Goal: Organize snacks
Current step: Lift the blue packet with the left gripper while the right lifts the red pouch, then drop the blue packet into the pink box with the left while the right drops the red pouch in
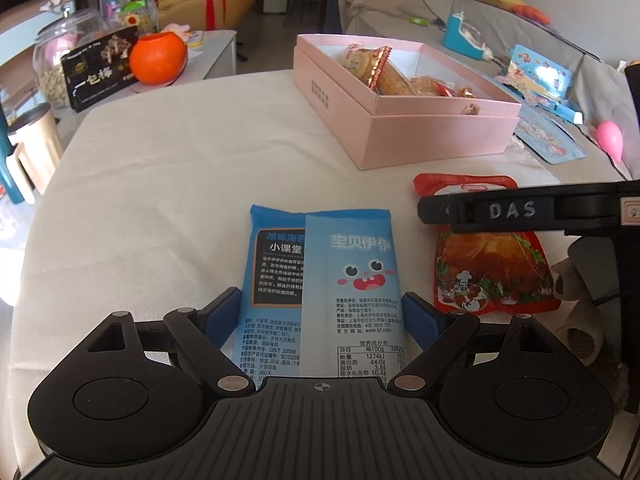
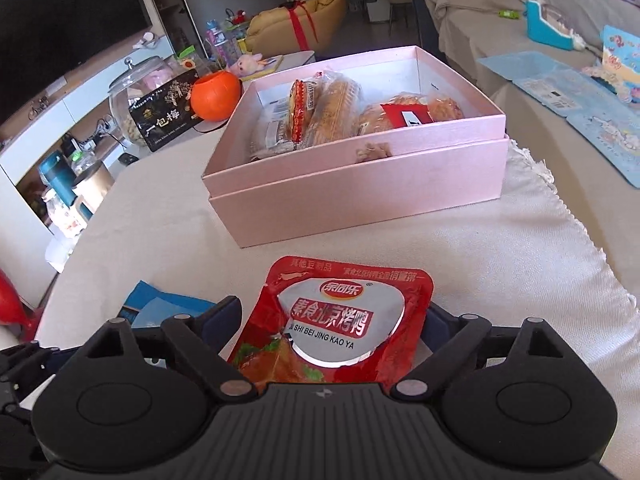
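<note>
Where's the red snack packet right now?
The red snack packet lies on the white cloth, between the right gripper's open fingers, right of the blue packet and nearer than the pink box.

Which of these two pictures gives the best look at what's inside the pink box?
The right wrist view. There the pink box is nearer and seen from higher up, so the wrapped snacks inside show clearly. In the left wrist view the pink box sits further off at an angle, and its wall hides much of the snacks.
</note>
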### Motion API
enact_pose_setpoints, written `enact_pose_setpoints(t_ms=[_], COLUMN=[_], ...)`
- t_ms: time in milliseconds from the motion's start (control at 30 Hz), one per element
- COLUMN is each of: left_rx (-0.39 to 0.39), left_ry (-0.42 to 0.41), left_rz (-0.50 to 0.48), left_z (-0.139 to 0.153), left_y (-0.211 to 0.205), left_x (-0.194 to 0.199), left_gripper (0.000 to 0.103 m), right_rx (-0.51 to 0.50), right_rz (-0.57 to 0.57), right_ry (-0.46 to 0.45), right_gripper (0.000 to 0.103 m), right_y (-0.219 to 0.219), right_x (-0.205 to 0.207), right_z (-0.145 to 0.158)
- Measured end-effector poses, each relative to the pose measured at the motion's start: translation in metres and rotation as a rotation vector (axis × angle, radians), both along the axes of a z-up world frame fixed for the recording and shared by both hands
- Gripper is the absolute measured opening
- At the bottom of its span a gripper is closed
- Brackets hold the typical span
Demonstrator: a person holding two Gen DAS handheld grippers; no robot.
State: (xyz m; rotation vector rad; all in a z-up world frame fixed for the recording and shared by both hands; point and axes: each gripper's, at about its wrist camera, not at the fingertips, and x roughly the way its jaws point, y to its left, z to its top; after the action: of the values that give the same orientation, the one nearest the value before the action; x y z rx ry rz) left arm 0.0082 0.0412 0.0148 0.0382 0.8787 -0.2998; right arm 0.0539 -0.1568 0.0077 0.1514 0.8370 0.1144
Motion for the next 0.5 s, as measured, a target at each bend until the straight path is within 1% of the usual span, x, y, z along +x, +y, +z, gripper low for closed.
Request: enact_pose_setpoints(t_ms=[67,133,167,200,233,267,300,433,500], left_rx=[-0.005,-0.005,-0.002,-0.001,-0.003,-0.008,-0.014,-0.037,-0.064], left_ry=[0.001,0.001,0.000,0.001,0.001,0.002,0.003,0.007,0.020], left_rz=[-0.002,-0.004,-0.004,-0.005,-0.004,-0.002,-0.001,0.009,0.006], left_z=[0.000,0.000,0.001,0.001,0.002,0.002,0.002,0.003,0.006], left_y=[0.001,0.002,0.002,0.002,0.002,0.003,0.004,0.007,0.009], left_x=[0.000,-0.001,-0.001,-0.001,-0.001,-0.002,-0.002,-0.003,-0.003], left_gripper=[0.090,0.090,0.090,0.089,0.089,0.088,0.088,0.087,0.086], right_rx=[-0.091,-0.155,-0.161,-0.159,-0.162,-0.163,-0.171,-0.217,-0.219], right_rz=[0.037,0.089,0.114,0.151,0.175,0.201,0.227,0.290,0.297], right_ry=[-0.006,-0.010,-0.009,-0.004,-0.002,-0.002,-0.007,-0.034,-0.055], right_gripper=[0.096,0.096,0.093,0.085,0.082,0.075,0.071,0.068,0.067], right_y=[0.013,0.020,0.019,0.018,0.016,0.015,0.015,0.019,0.018], right_x=[0.000,-0.003,-0.004,-0.006,-0.008,-0.011,-0.015,-0.032,-0.037], right_z=[-0.003,-0.004,-0.003,0.001,0.005,0.009,0.013,0.024,0.030])
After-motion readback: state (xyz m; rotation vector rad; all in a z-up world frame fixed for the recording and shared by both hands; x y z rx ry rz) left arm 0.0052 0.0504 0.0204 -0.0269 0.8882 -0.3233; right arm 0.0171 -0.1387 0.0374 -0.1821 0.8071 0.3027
